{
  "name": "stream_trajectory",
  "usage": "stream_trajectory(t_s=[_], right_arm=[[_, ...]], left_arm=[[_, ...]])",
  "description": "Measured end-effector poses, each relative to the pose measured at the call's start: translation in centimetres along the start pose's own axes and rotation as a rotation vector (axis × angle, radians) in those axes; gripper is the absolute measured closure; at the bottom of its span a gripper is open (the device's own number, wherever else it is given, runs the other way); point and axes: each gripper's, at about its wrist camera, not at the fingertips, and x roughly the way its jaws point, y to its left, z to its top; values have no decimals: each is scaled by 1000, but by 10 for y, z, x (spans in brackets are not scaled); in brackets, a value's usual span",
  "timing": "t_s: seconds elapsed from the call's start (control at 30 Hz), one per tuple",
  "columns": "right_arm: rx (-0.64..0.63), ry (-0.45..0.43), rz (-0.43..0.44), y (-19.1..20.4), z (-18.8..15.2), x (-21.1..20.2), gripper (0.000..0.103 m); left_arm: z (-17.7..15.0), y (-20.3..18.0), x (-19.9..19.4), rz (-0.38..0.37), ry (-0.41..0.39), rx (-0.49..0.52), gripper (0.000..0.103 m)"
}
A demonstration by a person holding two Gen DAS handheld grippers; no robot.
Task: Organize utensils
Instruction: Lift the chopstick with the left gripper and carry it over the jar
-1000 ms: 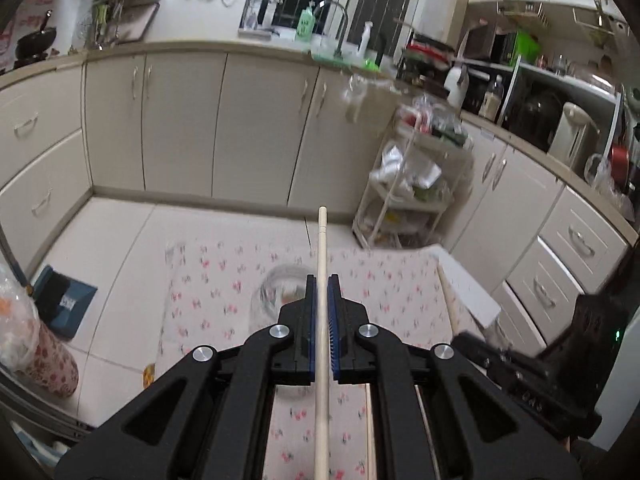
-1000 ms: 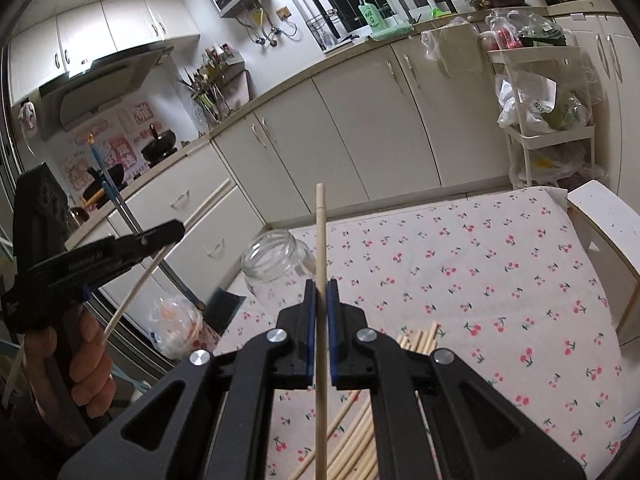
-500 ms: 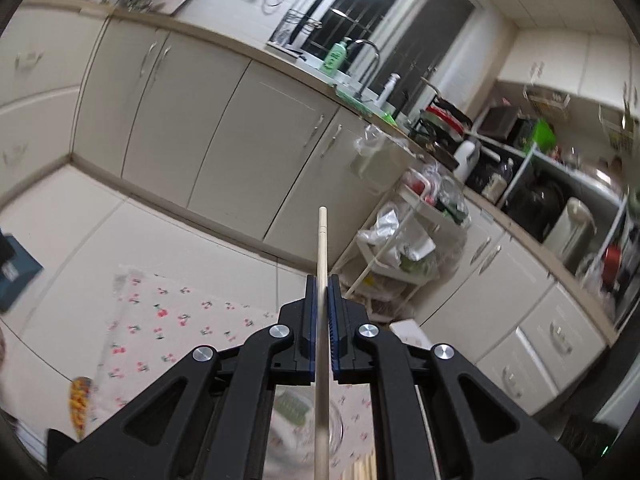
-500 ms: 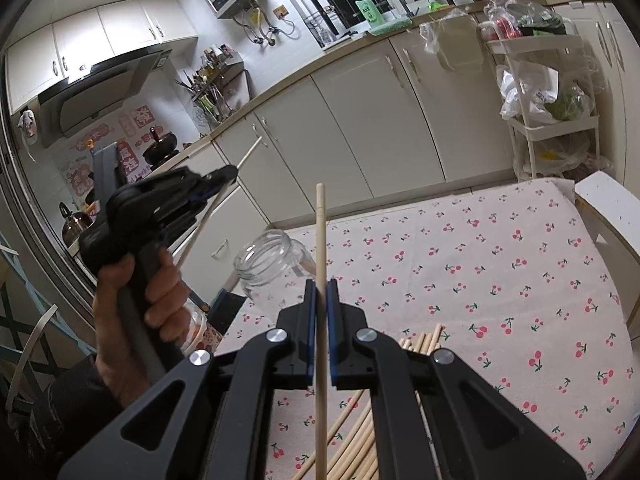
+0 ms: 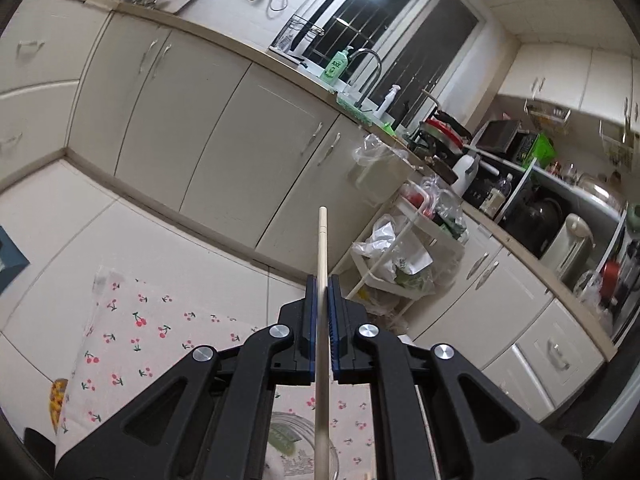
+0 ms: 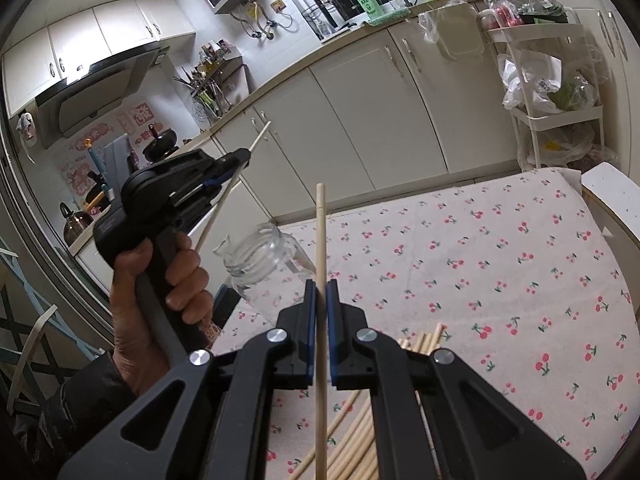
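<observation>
My left gripper (image 5: 321, 300) is shut on a wooden chopstick (image 5: 322, 248) that points up and forward. It also shows in the right wrist view (image 6: 236, 162), held above a clear glass jar (image 6: 260, 260), with its chopstick (image 6: 224, 200) slanting down toward the jar mouth. My right gripper (image 6: 320, 300) is shut on another wooden chopstick (image 6: 321, 232), held upright over the cherry-print cloth (image 6: 500, 280). A pile of several chopsticks (image 6: 360, 432) lies on the cloth under the right gripper. The jar's rim (image 5: 296, 436) shows below the left gripper.
White kitchen cabinets (image 5: 224, 140) and a white rack with plastic bags (image 5: 404, 256) stand beyond the table. A white chair edge (image 6: 612, 200) is at the table's far right. A stove with pots (image 6: 88, 208) is at the left.
My left gripper has risen and tilted up over the jar, bringing its chopstick's lower end near the jar mouth. My right gripper has stayed almost still with its chopstick.
</observation>
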Motion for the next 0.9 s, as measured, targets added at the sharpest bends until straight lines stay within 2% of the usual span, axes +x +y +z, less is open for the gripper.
stream_trajectory(t_s=[0.07, 0.17, 0.2, 0.37, 0.67, 0.9], right_arm=[[-3, -20, 32, 7, 7, 1, 97], [6, -64, 126, 20, 22, 9, 97], [6, -85, 172, 28, 31, 15, 97], [15, -158, 259, 50, 59, 53, 97], [-2, -246, 263, 56, 93, 108, 97], [-54, -213, 222, 52, 87, 142, 97]], left_arm=[[1, -1, -13, 5, -19, 12, 98], [0, -1, -41, 10, -45, 19, 98], [0, 0, -50, 18, -54, 24, 98], [-1, 3, -81, 41, -75, 34, 98], [2, 10, -96, 54, -88, 58, 98], [0, 19, -91, 62, -90, 50, 98]])
